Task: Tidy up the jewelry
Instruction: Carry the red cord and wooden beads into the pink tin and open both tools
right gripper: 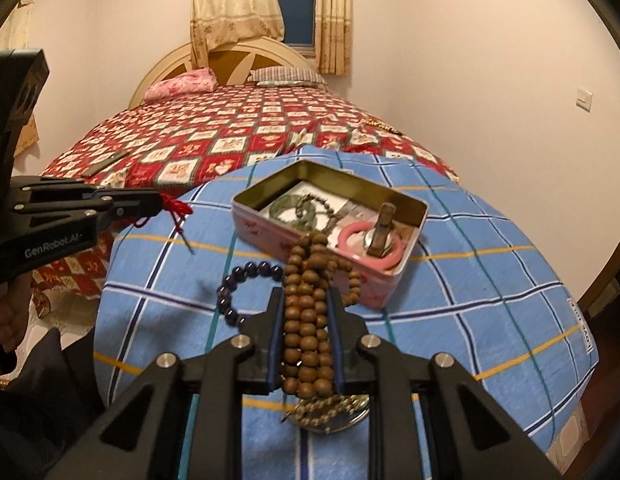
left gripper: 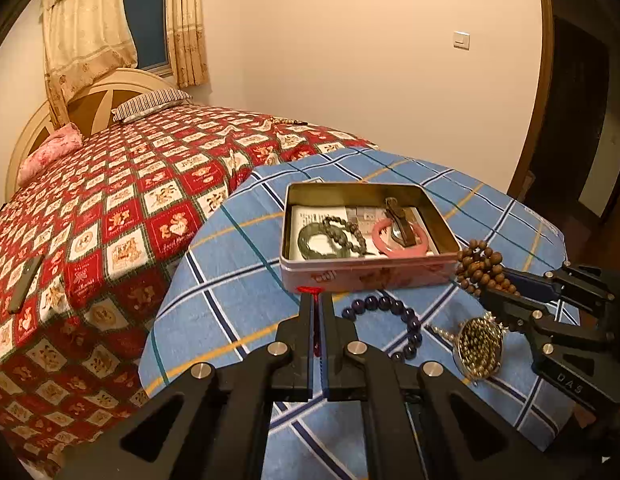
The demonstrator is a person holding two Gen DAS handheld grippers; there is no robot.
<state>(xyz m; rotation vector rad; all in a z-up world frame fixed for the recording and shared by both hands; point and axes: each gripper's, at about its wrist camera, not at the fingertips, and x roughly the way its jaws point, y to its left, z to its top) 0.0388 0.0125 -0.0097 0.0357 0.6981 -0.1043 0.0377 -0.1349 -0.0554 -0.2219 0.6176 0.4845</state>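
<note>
Sitting open on the blue plaid cloth, the pink rectangular metal tin holds a green jade bangle, a grey bead bracelet, a pink ring-shaped bangle and a brown wooden clip. Right claw clamps the brown wooden bead string near the tin's right corner; left claw pinches a red thread.

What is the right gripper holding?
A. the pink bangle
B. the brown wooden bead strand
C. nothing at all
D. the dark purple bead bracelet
B, because the right gripper is shut on the brown wooden bead strand, while the dark purple bead bracelet lies on the blue checked cloth and the pink bangle sits inside the tin.
</note>
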